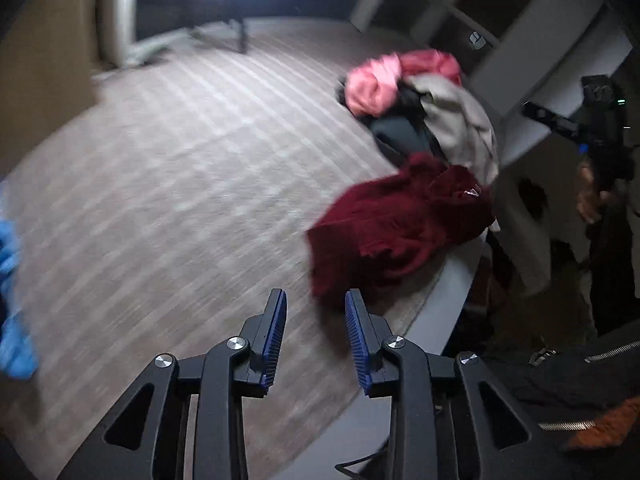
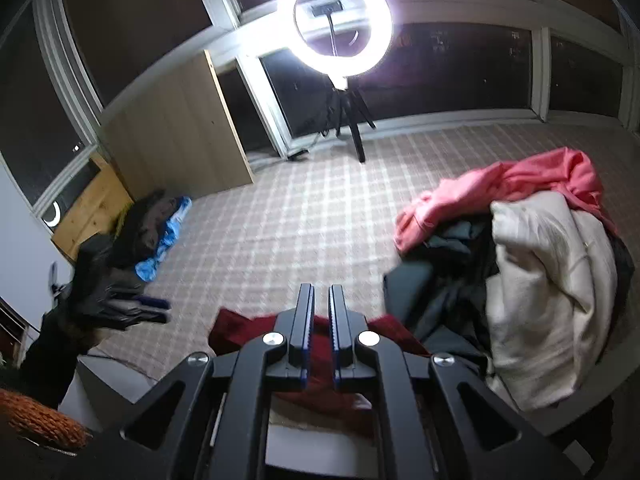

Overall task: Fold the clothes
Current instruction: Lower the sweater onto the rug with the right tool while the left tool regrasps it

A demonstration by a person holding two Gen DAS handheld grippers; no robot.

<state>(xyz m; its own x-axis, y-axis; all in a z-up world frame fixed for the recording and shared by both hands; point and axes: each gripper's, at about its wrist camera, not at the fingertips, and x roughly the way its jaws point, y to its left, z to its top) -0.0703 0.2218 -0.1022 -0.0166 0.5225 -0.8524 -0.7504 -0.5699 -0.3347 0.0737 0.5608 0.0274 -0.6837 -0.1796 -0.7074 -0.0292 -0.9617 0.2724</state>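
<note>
Left tool (image 1: 316,304): seen from its own wrist view, it hangs above the checked surface (image 1: 180,168) that carries the clothes. Whether that surface is a bed or a carpeted floor cannot be told. The blue-padded fingers (image 1: 276,332) stand wide apart with nothing between them, pointing toward the far side of the room. The view is blurred.

Right tool (image 2: 319,300): its jaws are drawn to a narrow slit, the pads not quite meeting, and no cloth shows in the gap. It is poised directly over the dark red garment (image 2: 248,326), which lies crumpled at the near edge of the checked surface, below and partly hidden by the tool's body. Contact with the garment cannot be judged.

In the left wrist view the dark red garment (image 1: 392,224) sits to the right of the left tool, at the near right edge of the surface. Just beyond it stands a heap: a pink garment (image 1: 376,84) on top at the far side, a cream garment (image 1: 460,120) draped to the right, and dark clothing (image 1: 400,132) beneath. The right wrist view shows the same heap at right, with the pink garment (image 2: 500,184) touching the cream garment (image 2: 552,280).

At the far left of the surface lies a second pile, with a blue garment (image 2: 168,236) beside a dark brown one (image 2: 144,220). A lit ring light (image 2: 335,20) stands on a tripod at the far side.
</note>
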